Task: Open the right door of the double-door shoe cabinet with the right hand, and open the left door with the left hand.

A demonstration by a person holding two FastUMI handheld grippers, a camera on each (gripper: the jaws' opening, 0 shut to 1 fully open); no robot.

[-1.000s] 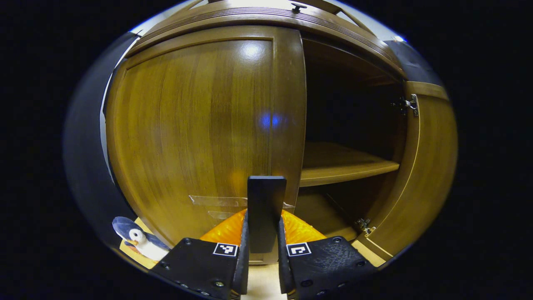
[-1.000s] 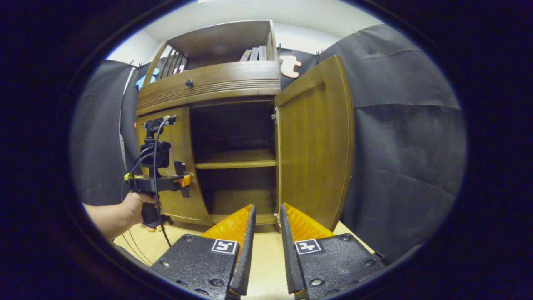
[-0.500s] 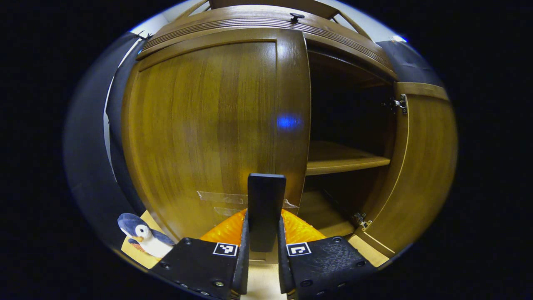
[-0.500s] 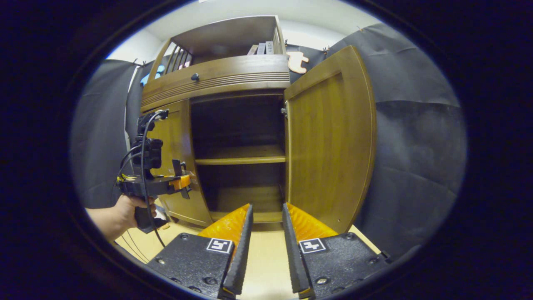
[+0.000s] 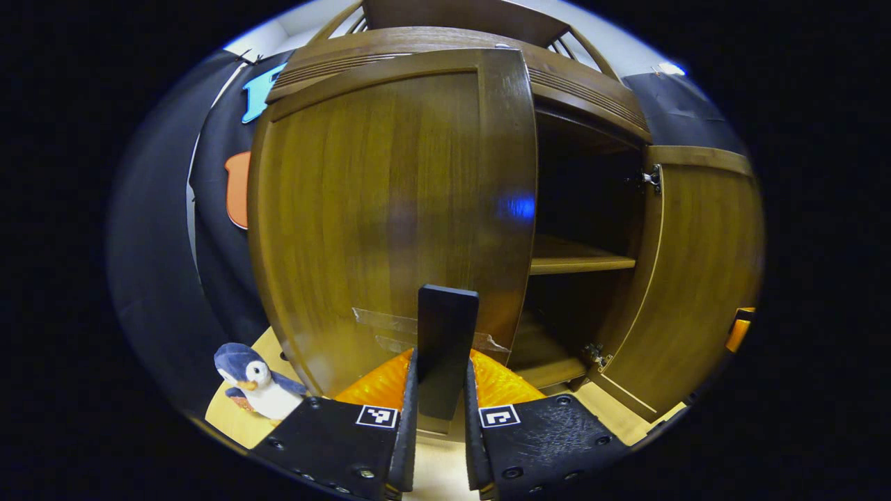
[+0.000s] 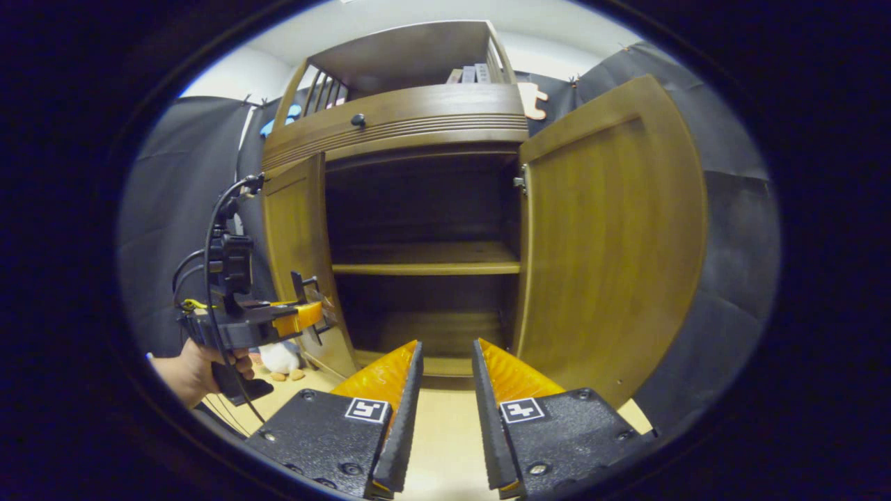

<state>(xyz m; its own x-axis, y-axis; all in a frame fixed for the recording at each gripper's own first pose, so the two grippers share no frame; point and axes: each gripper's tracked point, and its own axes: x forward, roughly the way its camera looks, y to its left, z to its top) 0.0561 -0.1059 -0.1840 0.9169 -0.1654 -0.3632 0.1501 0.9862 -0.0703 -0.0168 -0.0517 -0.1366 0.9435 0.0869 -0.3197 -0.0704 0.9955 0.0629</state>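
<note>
Gripping the black handle [image 5: 445, 348] of the left door [image 5: 390, 209], left gripper [image 5: 440, 390] closed on it from both sides, fingers level and pointed straight at the cabinet [image 6: 418, 132]. Seen from the right gripper view as a dark rig [image 6: 243, 320] held at the door's free edge by a hand [image 6: 198, 369] wrapped around its grip, forearm cut off at the picture's rim, cables looping up from it. Left door [image 6: 296, 264] swung partway out from the cabinet, edge-on in that view, its front face hidden there. Right door [image 6: 612, 243] standing wide open on its hinges, well clear of the cabinet's mouth, inner face turned to the camera. Right gripper [image 6: 440, 410] held low before the cabinet's opening, fingers slightly parted with a narrow gap and nothing between them, touching neither door.

Inside the cabinet: one shelf [image 6: 424, 259] across the middle, dark above and below it, back wall hard to make out. Lower end of the handle hidden between the left gripper's fingers; a strip of clear tape [image 5: 390, 323] on the door beside it, partly covered. Upper hinge [image 5: 651, 179] of the right door [image 5: 696, 278] plain, lower one [image 5: 597, 355] small and dim. A toy penguin [image 5: 257, 383] on the floor left of the cabinet, again behind the left gripper in the right gripper view [image 6: 282, 358], mostly blocked. A knob [image 6: 358, 120] on the drawer front above the doors; things on the cabinet's top too small to tell.
</note>
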